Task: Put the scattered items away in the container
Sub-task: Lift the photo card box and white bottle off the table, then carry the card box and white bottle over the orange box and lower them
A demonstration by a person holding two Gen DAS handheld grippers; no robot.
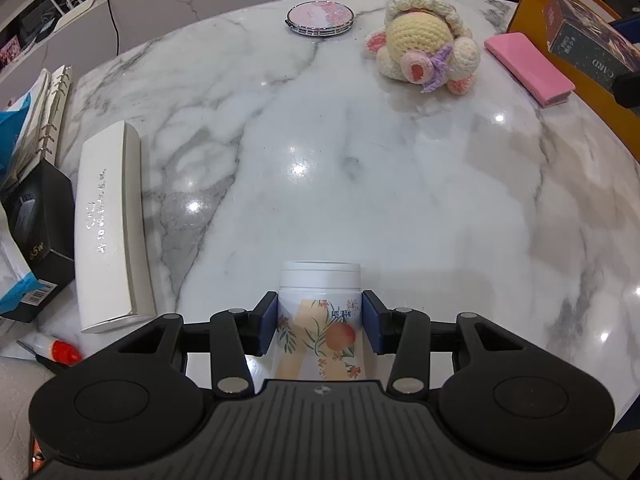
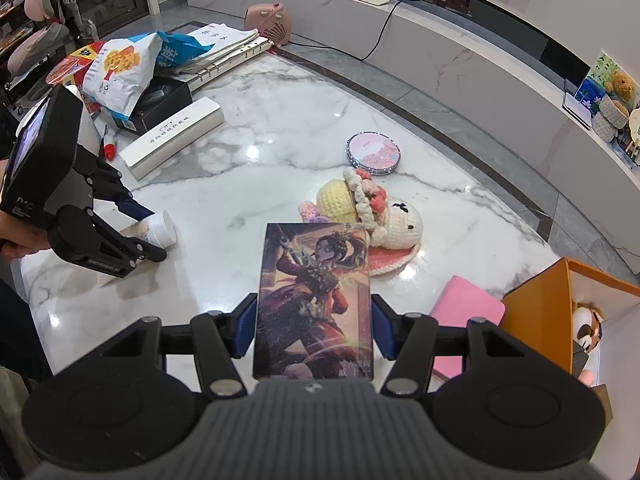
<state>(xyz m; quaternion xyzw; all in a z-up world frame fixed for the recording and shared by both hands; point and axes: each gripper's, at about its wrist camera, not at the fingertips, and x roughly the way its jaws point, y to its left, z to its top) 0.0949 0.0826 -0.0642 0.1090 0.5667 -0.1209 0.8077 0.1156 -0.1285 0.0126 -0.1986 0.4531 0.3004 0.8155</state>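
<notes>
Both tongs (image 1: pixel 319 322) (image 2: pixel 314 326) clamped, angled downward

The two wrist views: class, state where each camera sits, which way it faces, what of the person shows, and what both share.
Left wrist: on the left tool, angled down at the white marble table; clamps a floral white plastic jar; no body shows.
Right wrist: on the right tool, facing the table, gripping an illustrated card box; a hand shows.
Shared: jar, crocheted doll, round pink mirror.
</notes>
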